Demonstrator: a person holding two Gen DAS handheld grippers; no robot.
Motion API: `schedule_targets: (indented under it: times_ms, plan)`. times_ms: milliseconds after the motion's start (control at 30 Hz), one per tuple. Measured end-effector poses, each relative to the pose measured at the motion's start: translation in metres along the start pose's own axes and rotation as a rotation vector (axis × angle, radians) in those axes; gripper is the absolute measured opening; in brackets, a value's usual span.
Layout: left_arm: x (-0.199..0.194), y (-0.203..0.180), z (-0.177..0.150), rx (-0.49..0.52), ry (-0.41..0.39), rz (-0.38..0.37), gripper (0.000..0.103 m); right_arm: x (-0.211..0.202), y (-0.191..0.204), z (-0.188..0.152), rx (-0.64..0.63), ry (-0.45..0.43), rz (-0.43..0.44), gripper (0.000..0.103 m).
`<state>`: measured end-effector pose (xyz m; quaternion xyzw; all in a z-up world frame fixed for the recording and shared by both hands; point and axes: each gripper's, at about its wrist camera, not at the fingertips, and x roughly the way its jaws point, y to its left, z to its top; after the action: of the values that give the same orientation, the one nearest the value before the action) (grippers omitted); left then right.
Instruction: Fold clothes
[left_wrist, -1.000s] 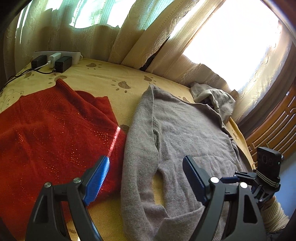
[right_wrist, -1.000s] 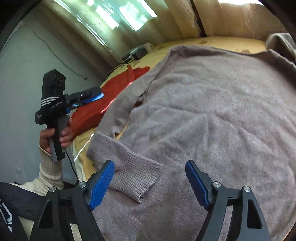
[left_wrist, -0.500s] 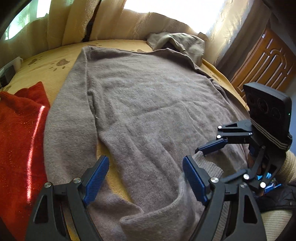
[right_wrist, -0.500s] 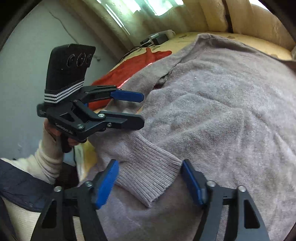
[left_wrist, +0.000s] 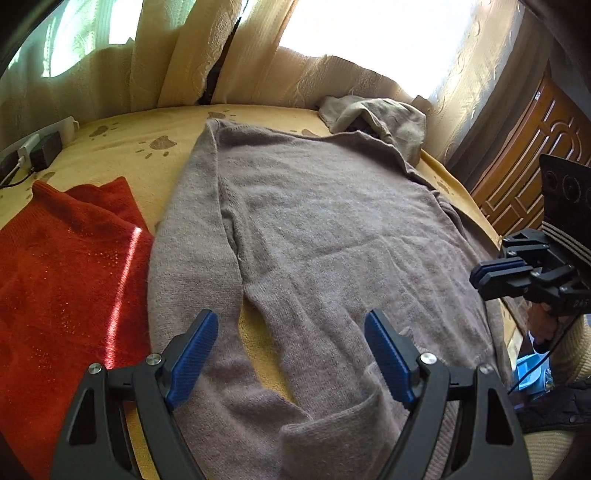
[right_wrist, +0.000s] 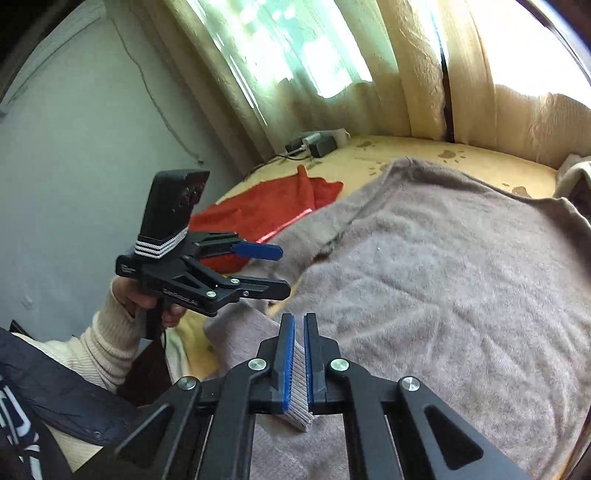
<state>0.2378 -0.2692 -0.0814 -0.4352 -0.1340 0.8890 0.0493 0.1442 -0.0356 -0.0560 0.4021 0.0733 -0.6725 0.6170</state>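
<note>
Grey-brown sweater (left_wrist: 332, 236) spread flat across the middle of the bed (left_wrist: 155, 166), hem toward the curtained far edge, one sleeve running down its left side toward me; a red sweater (left_wrist: 62, 273) lies just beside it at the bed's left edge. My right gripper (right_wrist: 299, 354) has just been closing, and its jaws now stand together, clamped on the ribbed sleeve cuff (right_wrist: 297, 402) at the near edge of the bed, the knit visible between the blue pads. My left gripper (left_wrist: 291, 354) hangs with jaws well apart over the near left part of the sweater, holding nothing. Risk, as I judge it: the bite on the cuff looks shallow and takes only the rib, so a quick pull across the body could let the knit slide out of the pads. Dragging the sleeve with the body unpinned could also shift the sweater against the red one and spoil the flat lay. A power strip (right_wrist: 317, 142) with chargers sits at the far left corner, clear of the work.
</note>
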Motion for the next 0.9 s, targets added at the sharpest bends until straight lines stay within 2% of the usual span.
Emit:
schedule_targets:
  times_ms: [100,200,233,267,300,467,533,600,633,667,800,900]
  plan:
    - [-0.005,-0.002,0.000,0.016,-0.010,-0.034,0.085,0.009,-0.011,-0.001,0.020,0.018,-0.046,0.007]
    - [-0.002,-0.010,-0.004,0.059,0.012,-0.070,0.085,0.024,-0.028,-0.010,0.076,0.073,-0.054,0.020]
    - [0.000,-0.013,-0.006,0.082,0.023,-0.079,0.085,0.030,-0.034,-0.014,0.087,0.089,-0.050,0.037]
    - [0.001,-0.017,-0.008,0.108,0.036,-0.089,0.085,0.036,-0.038,-0.017,0.090,0.105,-0.053,0.064]
    - [0.004,-0.021,-0.009,0.139,0.050,-0.101,0.085,0.039,-0.039,-0.019,0.088,0.108,-0.054,0.074]
    - [0.016,-0.039,-0.020,0.298,0.157,-0.188,0.085,0.045,-0.038,-0.021,0.077,0.107,-0.040,0.076]
    - [0.019,-0.045,-0.025,0.327,0.192,-0.200,0.079,0.043,-0.037,-0.021,0.075,0.106,-0.046,0.076]
    - [0.021,-0.050,-0.029,0.349,0.224,-0.209,0.045,0.041,-0.039,-0.024,0.083,0.103,-0.039,0.076]
    - [0.022,-0.052,-0.031,0.361,0.232,-0.204,0.016,0.041,-0.039,-0.024,0.089,0.101,-0.033,0.076]
    - [0.023,-0.055,-0.033,0.374,0.236,-0.193,0.008,0.041,-0.040,-0.025,0.093,0.099,-0.029,0.076]
    - [0.008,-0.067,-0.037,0.409,0.188,-0.168,0.005,0.037,-0.034,-0.024,0.070,0.076,-0.015,0.076]
    - [-0.022,-0.078,-0.032,0.442,0.099,-0.207,0.005,0.029,-0.023,-0.021,0.005,0.051,0.041,0.076]
